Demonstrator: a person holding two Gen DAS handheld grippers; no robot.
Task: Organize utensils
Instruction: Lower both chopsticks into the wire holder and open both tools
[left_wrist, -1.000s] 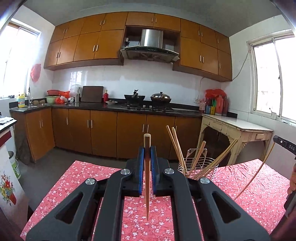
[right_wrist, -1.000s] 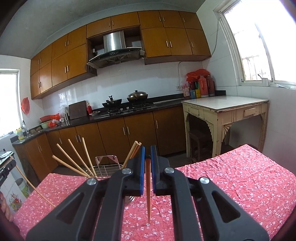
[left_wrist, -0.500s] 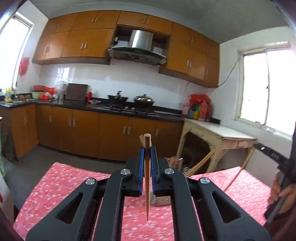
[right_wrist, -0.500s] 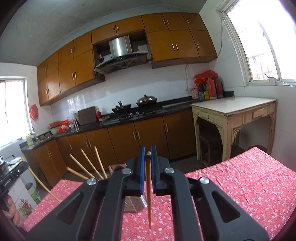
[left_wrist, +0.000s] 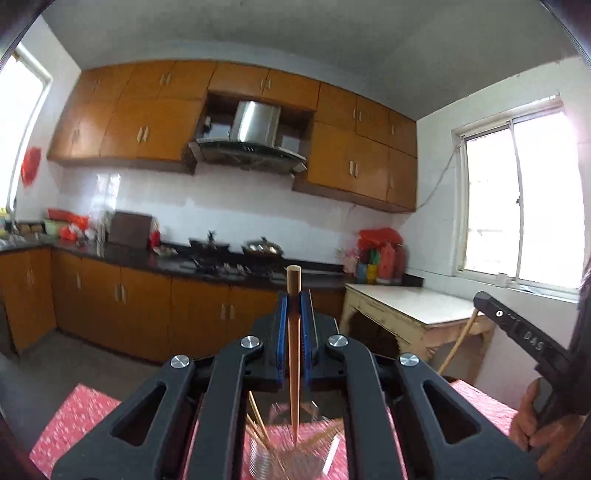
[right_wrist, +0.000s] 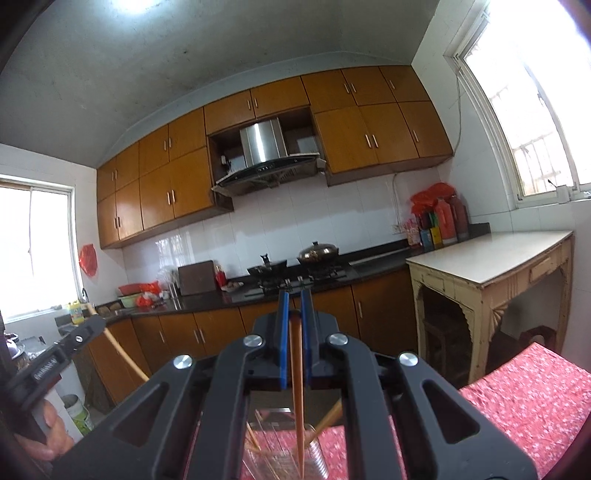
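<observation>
Left wrist view: the left gripper (left_wrist: 294, 310) clamps a chopstick (left_wrist: 294, 369) upright, tip just above the wire holder (left_wrist: 291, 461) below; the right gripper (right_wrist: 292, 314) likewise pinches its chopstick (right_wrist: 297, 398). Next, probably: lower and release both.

Cabinets: orange-brown wall cabinets (right_wrist: 376, 136) line the kitchen's far wall, with matching base units (left_wrist: 110, 302) below.
Hood: a steel range hood (right_wrist: 264, 155) hangs between them.
Stove: a black wok (right_wrist: 266, 266) and a lidded pot (right_wrist: 318, 252) stand side by side on the burners.
Worktop: a dark board (right_wrist: 196, 277) leans on the white tiles; red bags (right_wrist: 144, 292) lie left of it.
Side table: a worn cream table (right_wrist: 491, 280) stands under the window (right_wrist: 532, 122), bottles (right_wrist: 439, 221) behind it.
Cloth: red floral tablecloth (right_wrist: 528, 398) in the foreground.
</observation>
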